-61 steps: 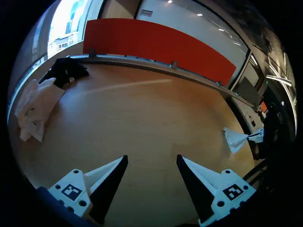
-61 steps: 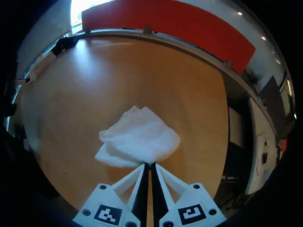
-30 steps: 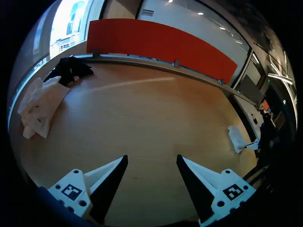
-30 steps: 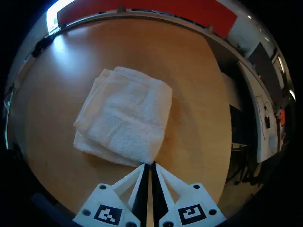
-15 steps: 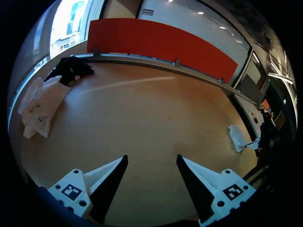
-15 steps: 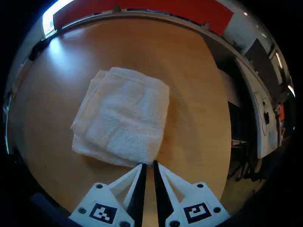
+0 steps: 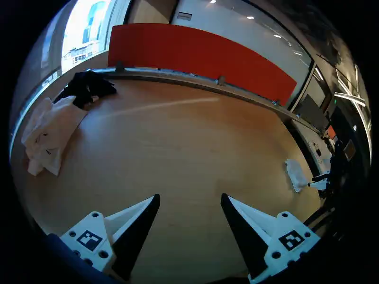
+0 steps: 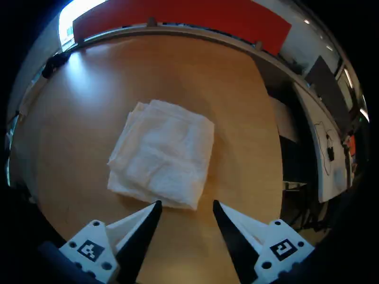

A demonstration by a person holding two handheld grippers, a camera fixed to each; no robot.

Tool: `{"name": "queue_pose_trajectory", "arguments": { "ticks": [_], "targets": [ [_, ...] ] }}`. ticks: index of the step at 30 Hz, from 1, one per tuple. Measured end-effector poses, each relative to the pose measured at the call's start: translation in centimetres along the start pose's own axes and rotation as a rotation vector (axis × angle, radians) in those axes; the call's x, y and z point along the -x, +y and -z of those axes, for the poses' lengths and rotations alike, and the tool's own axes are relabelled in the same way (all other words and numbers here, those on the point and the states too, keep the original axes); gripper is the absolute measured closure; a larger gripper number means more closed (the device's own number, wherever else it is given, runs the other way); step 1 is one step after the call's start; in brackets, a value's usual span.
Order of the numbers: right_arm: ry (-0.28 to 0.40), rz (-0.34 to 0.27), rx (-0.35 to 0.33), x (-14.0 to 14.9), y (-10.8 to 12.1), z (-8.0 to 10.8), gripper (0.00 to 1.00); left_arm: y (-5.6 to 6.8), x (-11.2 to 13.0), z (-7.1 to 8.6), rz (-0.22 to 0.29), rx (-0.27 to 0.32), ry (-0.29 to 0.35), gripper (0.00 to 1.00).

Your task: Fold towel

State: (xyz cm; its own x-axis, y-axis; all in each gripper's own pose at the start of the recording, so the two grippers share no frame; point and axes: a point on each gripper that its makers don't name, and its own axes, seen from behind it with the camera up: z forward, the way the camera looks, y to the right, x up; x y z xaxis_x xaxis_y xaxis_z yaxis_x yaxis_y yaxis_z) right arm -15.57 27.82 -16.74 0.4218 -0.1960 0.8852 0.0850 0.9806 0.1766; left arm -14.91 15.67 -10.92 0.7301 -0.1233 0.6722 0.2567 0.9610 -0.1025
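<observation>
Lying folded on the wooden table (image 8: 94, 94), the white towel (image 8: 163, 154) sits just ahead of the right gripper (image 8: 186, 202), its fingers parted. The left gripper (image 7: 189, 195), also spread, points across the table.

Wide bare table (image 7: 189, 142), crumpled cloths (image 7: 47, 128) at its edge, folded towel (image 8: 163, 156) mid-table
</observation>
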Motion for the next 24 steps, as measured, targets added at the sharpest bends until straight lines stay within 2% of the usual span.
{"name": "queue_pose_trajectory", "arguments": {
  "ticks": [3,10,18,24],
  "targets": [
    [0.037,-0.009,0.005,-1.1,-0.4,0.7,0.01,-0.1,-0.2,0.0,-0.002,0.003,0.004,0.04],
    [0.167,-0.062,0.027,-4.7,-1.4,2.1,0.00,-0.7,-1.1,-0.1,-0.008,0.007,0.021,0.05],
    [0.405,-0.177,0.057,-10.5,-1.6,4.6,0.00,-1.6,-2.3,-0.4,-0.011,0.000,0.053,0.04],
    [0.567,-0.215,0.078,-13.7,-1.9,6.9,0.00,-2.3,-3.8,-0.7,-0.015,-0.016,0.107,0.05]
  ]
}}
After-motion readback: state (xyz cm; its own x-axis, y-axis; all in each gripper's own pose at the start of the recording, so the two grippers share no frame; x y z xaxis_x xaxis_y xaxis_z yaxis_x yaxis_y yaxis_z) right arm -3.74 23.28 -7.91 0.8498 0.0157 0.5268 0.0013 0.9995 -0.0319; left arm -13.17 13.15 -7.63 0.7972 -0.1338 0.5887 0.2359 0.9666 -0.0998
